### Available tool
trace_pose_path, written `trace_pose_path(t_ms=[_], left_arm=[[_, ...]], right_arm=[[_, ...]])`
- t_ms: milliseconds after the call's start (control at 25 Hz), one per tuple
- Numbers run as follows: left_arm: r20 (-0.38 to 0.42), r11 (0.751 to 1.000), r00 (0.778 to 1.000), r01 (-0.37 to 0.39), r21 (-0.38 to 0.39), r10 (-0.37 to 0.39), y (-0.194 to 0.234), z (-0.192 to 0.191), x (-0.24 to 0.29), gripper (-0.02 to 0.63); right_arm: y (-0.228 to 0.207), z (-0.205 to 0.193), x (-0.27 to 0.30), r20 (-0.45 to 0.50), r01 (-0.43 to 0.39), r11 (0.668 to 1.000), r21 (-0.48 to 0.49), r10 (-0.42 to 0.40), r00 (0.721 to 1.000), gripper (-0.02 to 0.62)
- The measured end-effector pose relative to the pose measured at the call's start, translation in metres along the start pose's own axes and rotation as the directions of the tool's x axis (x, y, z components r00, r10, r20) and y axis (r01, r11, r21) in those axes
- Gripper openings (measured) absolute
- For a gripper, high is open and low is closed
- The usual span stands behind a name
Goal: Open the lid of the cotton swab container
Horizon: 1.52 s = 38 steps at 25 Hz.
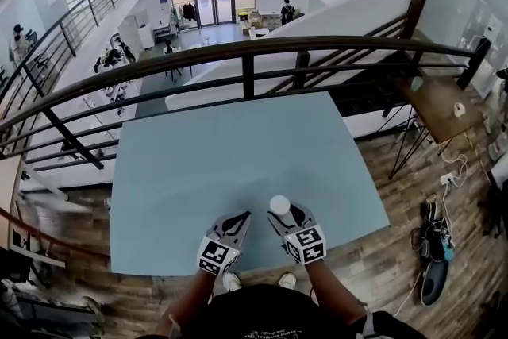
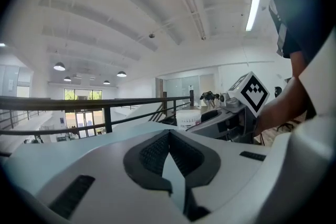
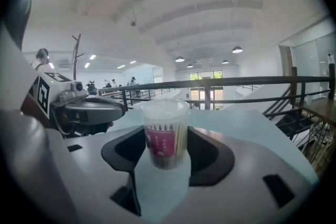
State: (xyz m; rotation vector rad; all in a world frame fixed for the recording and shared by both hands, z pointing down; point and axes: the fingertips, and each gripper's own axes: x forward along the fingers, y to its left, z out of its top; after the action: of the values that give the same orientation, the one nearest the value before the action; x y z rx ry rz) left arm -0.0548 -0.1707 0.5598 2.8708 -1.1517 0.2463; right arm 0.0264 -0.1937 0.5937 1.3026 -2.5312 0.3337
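Setting: light-blue tabletop (image 1: pixel 222 163) on a mezzanine, dark railing (image 1: pixel 246 52) just behind its far edge, wood floor around.
Task obj: cotton swab container (image 1: pixel 279 206), small clear cup w/ pink label, swabs standing upright inside.
Container loc: over the near part of the tabletop, close to the person, roughly centre of the near edge. Upright, no tilt.
Lid: pale lid (image 3: pixel 165 107) seated on top of the container, not opened.
R gripper (image 1: pixel 284 215): fingers pinching the container, one dark pad each side of the cup wall at about label height (right gripper view (image 3: pixel 165 152)). Cup top stands above the fingers.
L gripper (image 1: pixel 242 216): fingers pressed together, tips meeting, nothing between them (left gripper view (image 2: pixel 169 149)).
L vs R: side by side, L just left of R, both pointing away from the person toward the railing. L tips near the container but apart from it.
Cross-views: from L, the container shows ahead to the right w/ R gripper's marker cube (image 2: pixel 249 93) behind it; from R, the L gripper body shows at left.
Base contact w/ tabletop: can't tell.
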Motion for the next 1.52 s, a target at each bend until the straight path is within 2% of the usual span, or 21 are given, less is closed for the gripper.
trace_pose_path(t_ms=[200,400,560,680,800,880,960,1160,1240,1320,1520], left_arm=[[-0.027,0.984,1.0,-0.009,0.18,0.014,0.0,0.019,0.002,0.012],[-0.052,0.941,0.998,-0.026,0.337,0.046,0.008,0.023,-0.005,0.012],[-0.076,0.906,0.996,-0.014,0.422,0.051,0.003,0.022,-0.003,0.012],[-0.089,0.892,0.994,-0.019,0.453,0.066,0.005,0.02,-0.002,0.023],[-0.097,0.882,0.993,-0.007,0.472,0.06,0.006,0.022,-0.001,0.096],[-0.104,0.867,0.993,0.007,0.499,0.052,0.006,0.024,0.001,0.123],[-0.122,0.841,0.992,0.03,0.54,0.043,0.004,0.023,0.004,0.135],[-0.201,0.746,0.979,0.111,0.656,0.031,-0.002,0.02,0.01,0.187],[-0.224,0.72,0.974,0.136,0.68,0.027,-0.002,0.016,0.01,0.192],[-0.237,0.707,0.971,0.15,0.691,0.026,-0.001,0.014,0.01,0.192],[-0.245,0.706,0.969,0.157,0.691,0.025,0.002,0.015,0.014,0.193]], right_arm=[[0.001,0.017,-0.002,0.013,-0.036,0.999,-0.025,0.036,0.999,0.258],[0.015,0.025,0.011,0.017,-0.083,0.995,-0.06,0.084,0.996,0.258],[0.021,0.026,0.017,0.011,-0.113,0.99,-0.078,0.115,0.993,0.258],[0.026,0.025,0.023,-0.003,-0.131,0.986,-0.101,0.131,0.991,0.258],[0.028,0.025,0.029,-0.011,-0.142,0.983,-0.118,0.142,0.99,0.258],[0.027,0.024,0.032,-0.014,-0.152,0.98,-0.128,0.152,0.988,0.258],[0.028,0.022,0.033,-0.022,-0.162,0.976,-0.143,0.16,0.987,0.258],[0.035,0.024,0.037,-0.056,-0.178,0.966,-0.189,0.17,0.984,0.256],[0.039,0.026,0.039,-0.066,-0.192,0.958,-0.212,0.182,0.981,0.252],[0.042,0.026,0.041,-0.073,-0.204,0.951,-0.233,0.192,0.979,0.249],[0.046,0.023,0.044,-0.101,-0.227,0.937,-0.264,0.207,0.973,0.245]])
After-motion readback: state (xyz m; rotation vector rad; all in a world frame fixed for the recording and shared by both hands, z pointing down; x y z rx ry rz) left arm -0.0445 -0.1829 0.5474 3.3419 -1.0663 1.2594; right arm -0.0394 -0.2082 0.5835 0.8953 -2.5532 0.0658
